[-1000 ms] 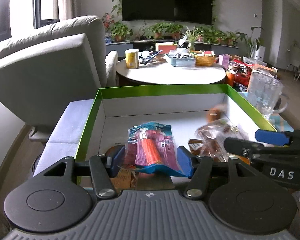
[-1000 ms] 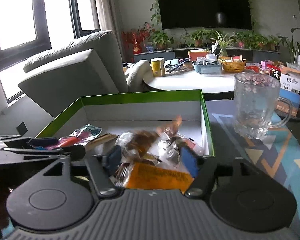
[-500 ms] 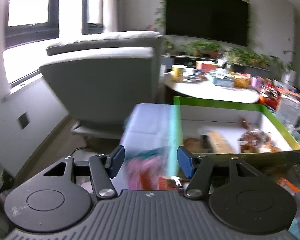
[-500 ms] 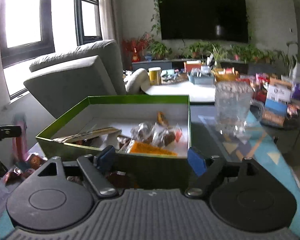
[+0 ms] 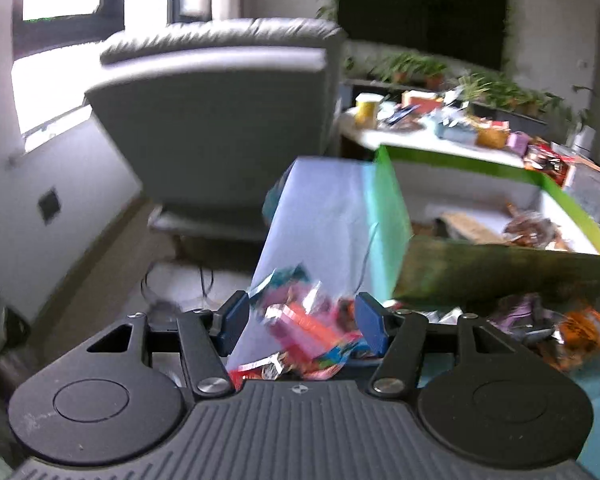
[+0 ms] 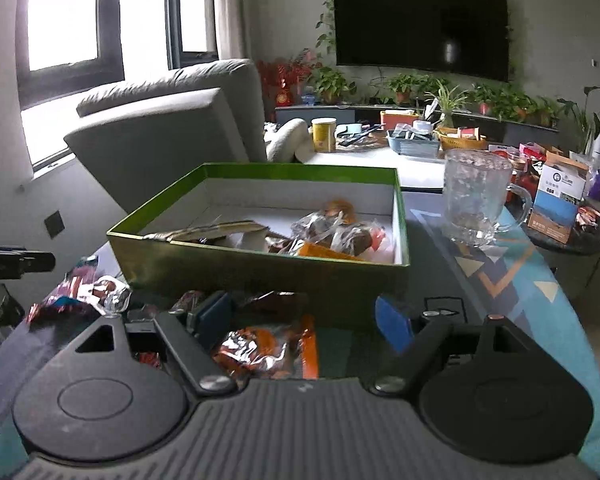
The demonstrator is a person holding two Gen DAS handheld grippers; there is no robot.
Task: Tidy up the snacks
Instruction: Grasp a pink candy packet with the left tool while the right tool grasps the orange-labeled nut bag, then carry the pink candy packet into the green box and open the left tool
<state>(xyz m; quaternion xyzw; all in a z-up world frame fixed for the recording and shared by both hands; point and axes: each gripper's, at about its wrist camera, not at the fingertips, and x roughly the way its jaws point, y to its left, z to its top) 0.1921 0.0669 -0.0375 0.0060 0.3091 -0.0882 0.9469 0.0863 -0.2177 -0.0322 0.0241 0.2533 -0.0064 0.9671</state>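
left gripper: blue fingers spread moderately, a pink-and-orange snack packet between them; frame blurred, cannot tell if the pads press on it or the packet just lies on the surface under them. Sits off the box's near-left corner, over the pale cloth.
right gripper: fingers spread wide, not touching anything. An orange foil snack packet lies flat on the surface between them, nearer the left finger. Gripper is just in front of the box's near wall.
box: green-sided, white inside, open top, on the surface between the two grippers' views; near wall faces the right gripper.
box contents: clear-wrapped brown snacks at the right side, an orange packet edge by the near wall, flat tan packets at the left side.
loose snacks: foil and red wrappers on the surface outside the box, by its near-left corner; more mixed wrappers in front of the near wall, seen from the left wrist.
surface: patterned cloth, teal with orange and cream triangles on the right; pale lilac strip along the left edge.
glass mug: upright, on the surface to the right of the box, apart from it.
background: grey armchair beyond the surface's left edge; white round table with clutter behind the box; wall TV with plants under it.
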